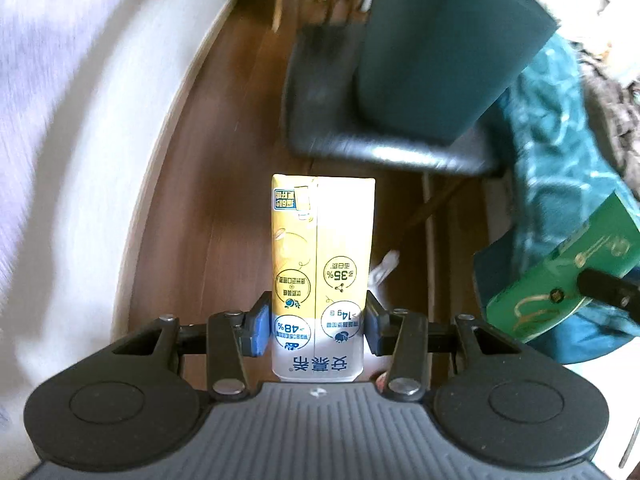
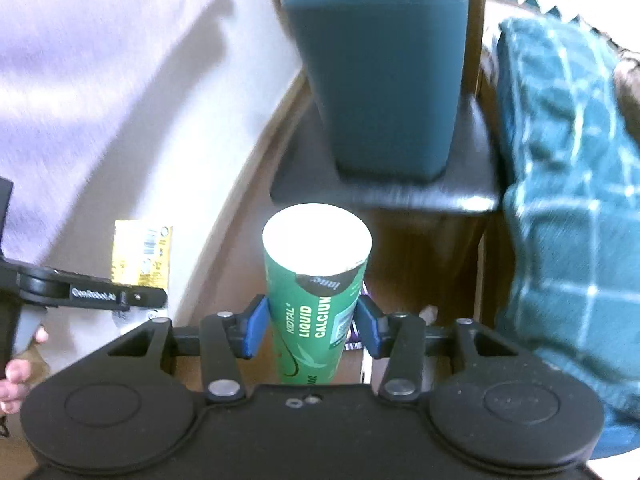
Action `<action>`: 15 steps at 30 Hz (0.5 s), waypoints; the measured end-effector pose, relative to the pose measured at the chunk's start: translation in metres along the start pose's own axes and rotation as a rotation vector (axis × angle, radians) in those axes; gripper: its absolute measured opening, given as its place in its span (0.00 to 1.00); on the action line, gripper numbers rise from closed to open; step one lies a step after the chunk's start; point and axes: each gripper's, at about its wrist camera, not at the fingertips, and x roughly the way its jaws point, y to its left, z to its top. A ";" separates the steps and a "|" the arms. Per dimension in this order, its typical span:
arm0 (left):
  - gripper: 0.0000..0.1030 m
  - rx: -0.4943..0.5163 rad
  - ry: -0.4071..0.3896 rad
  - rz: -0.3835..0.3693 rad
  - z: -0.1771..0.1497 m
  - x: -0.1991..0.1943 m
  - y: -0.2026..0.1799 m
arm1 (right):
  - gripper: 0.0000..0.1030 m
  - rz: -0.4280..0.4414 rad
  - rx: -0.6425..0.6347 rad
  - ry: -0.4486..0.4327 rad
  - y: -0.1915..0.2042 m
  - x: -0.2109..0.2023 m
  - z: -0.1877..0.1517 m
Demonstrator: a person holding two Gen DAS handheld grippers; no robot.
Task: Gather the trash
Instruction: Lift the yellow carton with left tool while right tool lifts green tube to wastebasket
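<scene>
My left gripper [image 1: 318, 326] is shut on a yellow and white drink carton [image 1: 322, 256] and holds it in the air above the wooden floor. My right gripper [image 2: 310, 326] is shut on a green "Liquid Calcium" tube [image 2: 316, 288] with a white end, also held in the air. The green tube also shows at the right of the left wrist view [image 1: 560, 276]. The carton shows at the left of the right wrist view [image 2: 142, 252], with the left gripper's arm in front of it.
A dark teal bin [image 1: 448, 52] stands on a black chair seat [image 1: 384, 132] ahead; it also shows in the right wrist view [image 2: 384, 76]. A teal checked cloth [image 2: 568, 184] lies to the right. A white surface [image 1: 80, 128] curves along the left.
</scene>
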 end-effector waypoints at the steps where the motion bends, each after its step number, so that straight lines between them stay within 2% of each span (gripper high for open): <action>1: 0.43 0.014 -0.020 0.003 0.008 -0.012 -0.002 | 0.45 -0.002 0.004 -0.020 0.001 -0.013 0.008; 8: 0.43 0.057 -0.148 -0.026 0.067 -0.085 -0.017 | 0.45 -0.040 0.006 -0.218 0.005 -0.101 0.080; 13: 0.43 0.112 -0.243 -0.039 0.109 -0.131 -0.040 | 0.45 -0.081 0.000 -0.333 0.001 -0.137 0.126; 15: 0.43 0.136 -0.274 -0.029 0.125 -0.137 -0.056 | 0.45 -0.091 -0.004 -0.366 -0.004 -0.148 0.140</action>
